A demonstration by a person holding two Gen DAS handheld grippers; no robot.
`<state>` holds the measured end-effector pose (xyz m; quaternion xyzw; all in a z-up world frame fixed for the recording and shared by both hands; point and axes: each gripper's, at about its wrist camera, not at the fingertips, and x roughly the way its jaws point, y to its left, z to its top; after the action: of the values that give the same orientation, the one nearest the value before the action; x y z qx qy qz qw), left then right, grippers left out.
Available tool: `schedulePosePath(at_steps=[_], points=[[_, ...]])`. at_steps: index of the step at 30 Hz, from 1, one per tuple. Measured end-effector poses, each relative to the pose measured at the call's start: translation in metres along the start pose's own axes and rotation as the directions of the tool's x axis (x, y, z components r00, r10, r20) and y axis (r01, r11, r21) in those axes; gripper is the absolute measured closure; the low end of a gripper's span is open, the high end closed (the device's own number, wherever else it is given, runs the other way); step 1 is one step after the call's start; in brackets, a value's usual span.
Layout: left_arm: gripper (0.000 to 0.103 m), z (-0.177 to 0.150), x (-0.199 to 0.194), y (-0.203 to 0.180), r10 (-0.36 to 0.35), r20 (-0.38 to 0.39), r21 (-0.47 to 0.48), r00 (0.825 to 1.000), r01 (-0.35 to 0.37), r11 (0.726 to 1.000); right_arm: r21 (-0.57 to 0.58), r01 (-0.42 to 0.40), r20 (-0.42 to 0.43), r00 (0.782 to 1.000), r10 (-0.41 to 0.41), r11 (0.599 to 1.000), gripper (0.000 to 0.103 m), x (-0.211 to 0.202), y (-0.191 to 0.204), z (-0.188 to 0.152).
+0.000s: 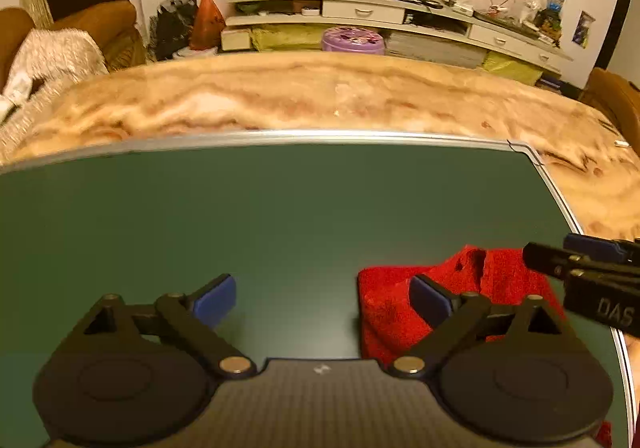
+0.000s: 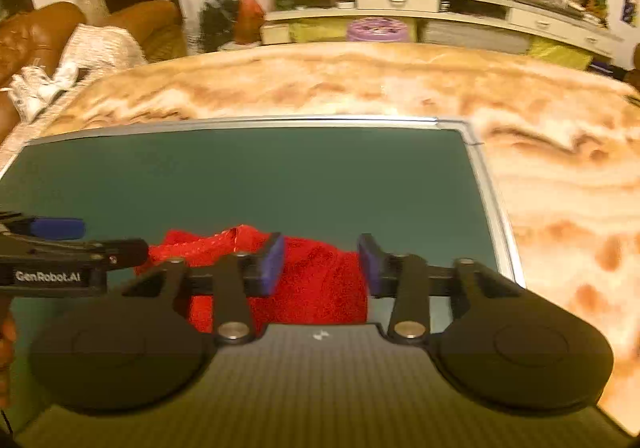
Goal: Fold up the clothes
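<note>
Red cloth near green board corner; far side bare.

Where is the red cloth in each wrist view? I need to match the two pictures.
Left wrist view: the red cloth lies low on the right of the green mat, partly behind the left gripper's right finger.
Right wrist view: the red cloth sits low in the centre, beyond the right gripper's open fingers.
Shared landmark: the far right corner of the mat's silver frame.
</note>
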<state>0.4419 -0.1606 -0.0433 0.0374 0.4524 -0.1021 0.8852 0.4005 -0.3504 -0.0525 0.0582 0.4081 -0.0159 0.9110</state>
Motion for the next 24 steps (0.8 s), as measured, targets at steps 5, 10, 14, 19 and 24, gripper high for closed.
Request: schedulePosePath(at_steps=[5,10,14,19,24], points=[[0.006,0.010,-0.003,-0.002,0.021,-0.016,-0.044,1.000,-0.021,0.999,0.029,0.050,-0.041,0.998,-0.049,0.998,0.043,0.001,0.006,0.012],[0.006,0.013,-0.003,-0.004,0.056,-0.035,-0.052,0.998,-0.058,0.997,0.063,0.084,-0.090,0.993,-0.078,0.994,0.043,0.006,0.007,0.013],[0.006,0.012,-0.002,-0.007,0.086,-0.045,-0.053,0.995,-0.088,0.995,0.067,0.119,-0.108,0.988,-0.112,0.991,0.043,0.007,0.007,0.014],[0.006,0.011,0.000,-0.009,0.110,-0.059,-0.051,0.992,-0.113,0.992,0.072,0.143,-0.123,0.983,-0.133,0.987,0.043,0.010,0.006,0.015],[0.005,0.010,0.000,-0.011,0.124,-0.068,-0.047,0.990,-0.127,0.991,0.066,0.151,-0.140,0.980,-0.141,0.986,0.043,0.011,0.008,0.015]])
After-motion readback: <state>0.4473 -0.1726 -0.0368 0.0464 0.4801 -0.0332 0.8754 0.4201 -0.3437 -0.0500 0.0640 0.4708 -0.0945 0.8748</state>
